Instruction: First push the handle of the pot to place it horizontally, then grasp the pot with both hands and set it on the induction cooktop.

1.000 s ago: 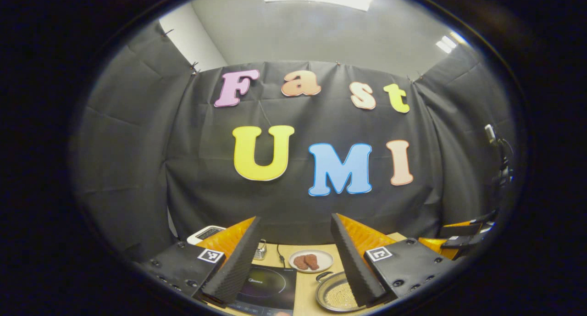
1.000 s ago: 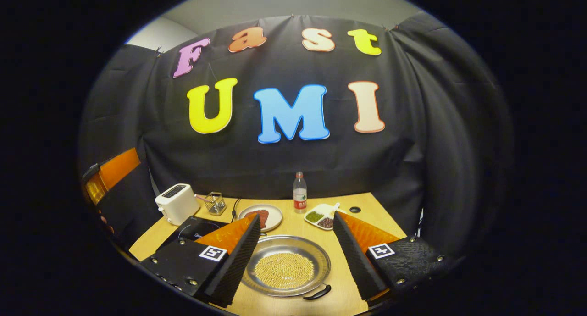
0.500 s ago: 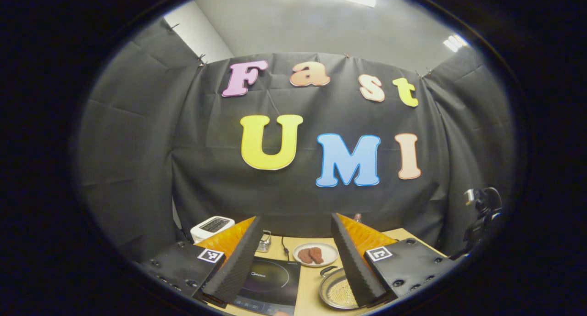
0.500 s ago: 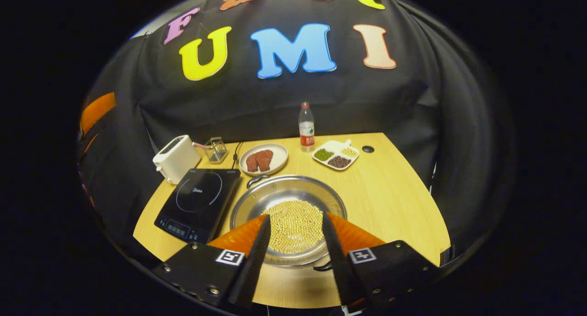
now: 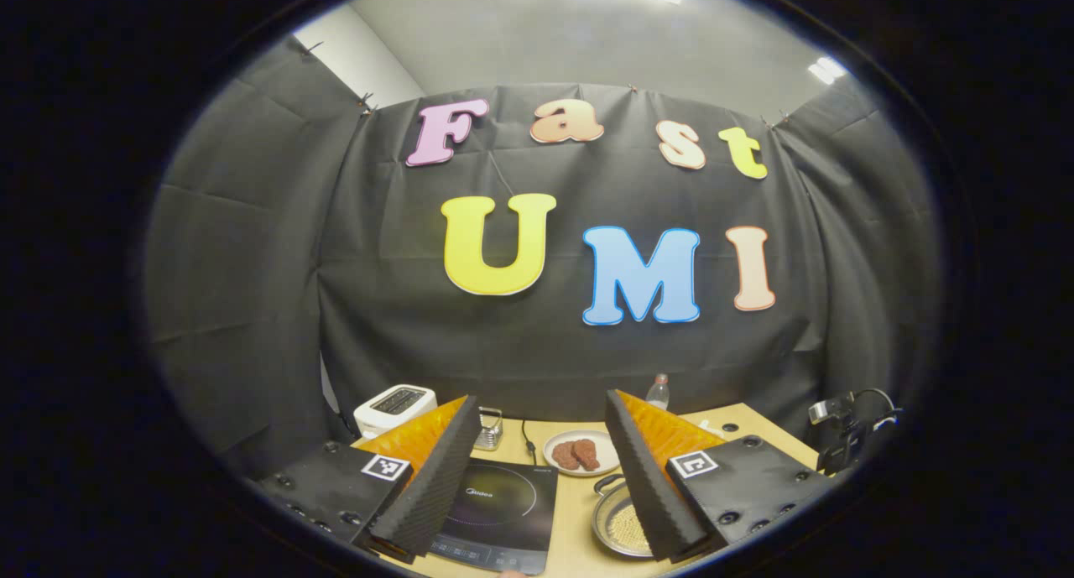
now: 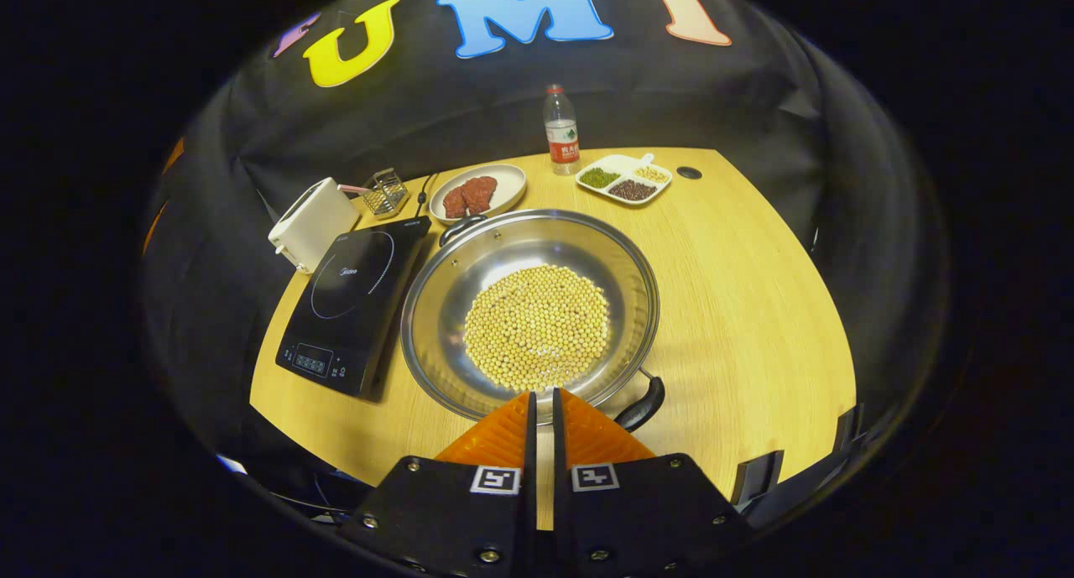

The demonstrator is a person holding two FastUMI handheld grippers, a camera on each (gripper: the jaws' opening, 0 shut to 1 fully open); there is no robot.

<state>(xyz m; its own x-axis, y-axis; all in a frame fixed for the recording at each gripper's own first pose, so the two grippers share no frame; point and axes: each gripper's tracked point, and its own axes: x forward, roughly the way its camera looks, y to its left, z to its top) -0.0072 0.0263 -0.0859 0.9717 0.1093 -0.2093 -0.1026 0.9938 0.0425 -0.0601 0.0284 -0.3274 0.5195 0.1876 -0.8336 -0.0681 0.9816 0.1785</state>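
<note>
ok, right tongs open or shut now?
Shut. In the right gripper view the right tongs show both fingers nearly together with a thin slit between, empty, just short of the pot rim.

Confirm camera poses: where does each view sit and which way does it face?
Left gripper view: rides low, facing the booth wall nearly level; its own left gripper shows with fingers spread over the black induction cooktop.
Right gripper view: rides high at the near table edge, tilted down on the steel pot of yellow beans; its own right gripper shows with fingers nearly together.
Shared: cooktop, pot, white toaster, plate of meat.
</note>
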